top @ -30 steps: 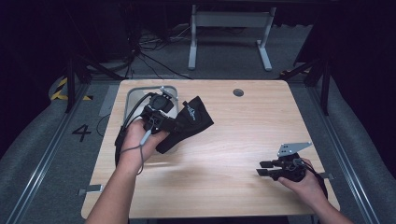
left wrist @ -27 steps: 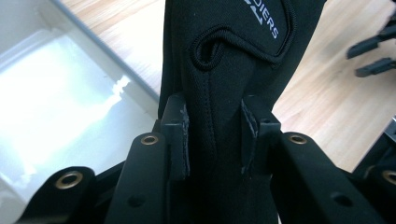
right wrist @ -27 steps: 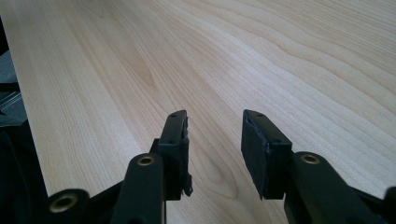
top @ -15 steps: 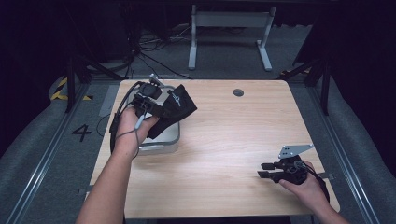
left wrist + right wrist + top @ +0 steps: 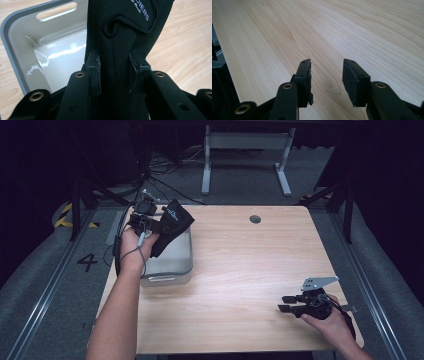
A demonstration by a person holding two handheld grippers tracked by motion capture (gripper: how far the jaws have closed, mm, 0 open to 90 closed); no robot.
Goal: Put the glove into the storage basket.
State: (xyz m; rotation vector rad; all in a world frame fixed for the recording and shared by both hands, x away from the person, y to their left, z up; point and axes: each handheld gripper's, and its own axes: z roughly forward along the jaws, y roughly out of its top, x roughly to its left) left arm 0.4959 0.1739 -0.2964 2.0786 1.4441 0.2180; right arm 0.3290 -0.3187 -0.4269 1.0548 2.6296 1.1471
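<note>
At the left edge of the tabletop [image 5: 240,270] sits 1 grey plastic bin [image 5: 172,267], open top, w/ a slot handle in its wall seen in the left gripper view. Over it hangs 1 black fabric item [image 5: 170,225], some kind of neoprene sleeve or pouch w/ white lettering near its far end. The left gripper [image 5: 155,224] has it: its fingers [image 5: 93,72] are clenched on the narrow end of the fabric, pads pressing in from both sides, as the left gripper view shows. The item's long axis runs away from the gripper along the line of the jaws; in the high view it slants toward the far right, wide end w/ the lettering pointing away from the hand and up, narrow end at the gripper. It's above the bin's far half, partly over the rim; can't tell if any part touches the bin.

Mid tabletop is bare wood, 1 round cable hole [image 5: 255,219] near the far edge.

At the near right, well apart from the bin, the right gripper [image 5: 285,304] lies low over the wood, pointing left. Its fingers [image 5: 355,82] are released, gap between them w/ nothing in it but wood grain below; the jaws have just been opening. Count: 2 grippers, 1 bin, 1 fabric item.
</note>
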